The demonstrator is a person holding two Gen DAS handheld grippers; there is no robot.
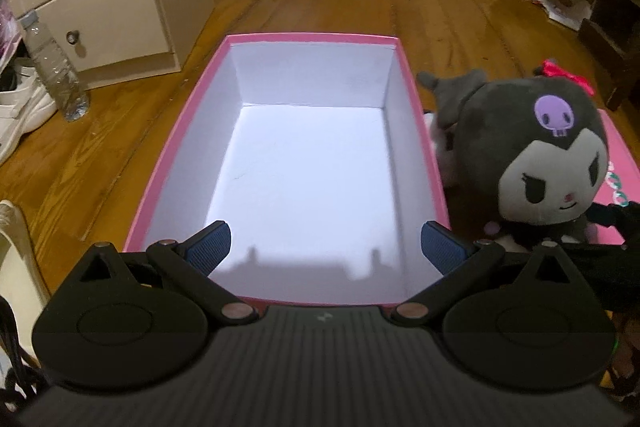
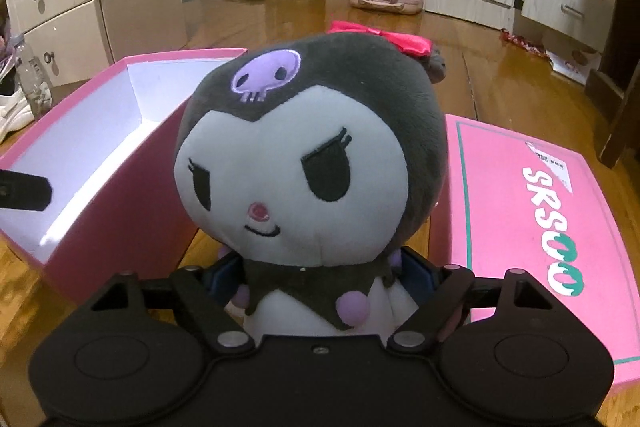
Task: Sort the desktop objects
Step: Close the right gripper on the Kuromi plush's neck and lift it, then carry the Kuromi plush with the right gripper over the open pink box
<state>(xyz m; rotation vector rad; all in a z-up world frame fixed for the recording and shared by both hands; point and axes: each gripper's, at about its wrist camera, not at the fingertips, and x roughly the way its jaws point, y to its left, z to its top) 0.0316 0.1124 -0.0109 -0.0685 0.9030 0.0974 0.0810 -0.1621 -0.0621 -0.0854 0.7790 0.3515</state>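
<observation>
Pink cardboard is your landmark: the open box (image 1: 316, 163), a deep rectangular shell with smooth white walls and nothing inside, sits on the glossy wood floor (image 1: 120, 155). Right of the box lies its flat lid (image 2: 532, 227), also pink card, printed with lettering. Between box and lid is the plush doll (image 2: 312, 163), just beside the box's right wall: a soft, short-pile toy with a big round dark-and-white head, a stitched purple skull patch and a red satin bow (image 2: 384, 37).

Your right gripper (image 2: 320, 279) has its fingers on either side of the doll's small body below the collar; they look clenched on it, though the pads are mostly hidden behind the fabric. Your left gripper (image 1: 324, 247) hangs released over the box's near end, blue ribbed pads spread wide, holding nothing.

Watch the weight balance. The head is much larger than the body you grip, so I'd expect it to flop or pull the squashy stuffing out of the pads as you lift. Carry it too low and the head could catch the box's thin right wall and shove the light box across the slick floor. Your left gripper also sits near the drop zone and may collide.
</observation>
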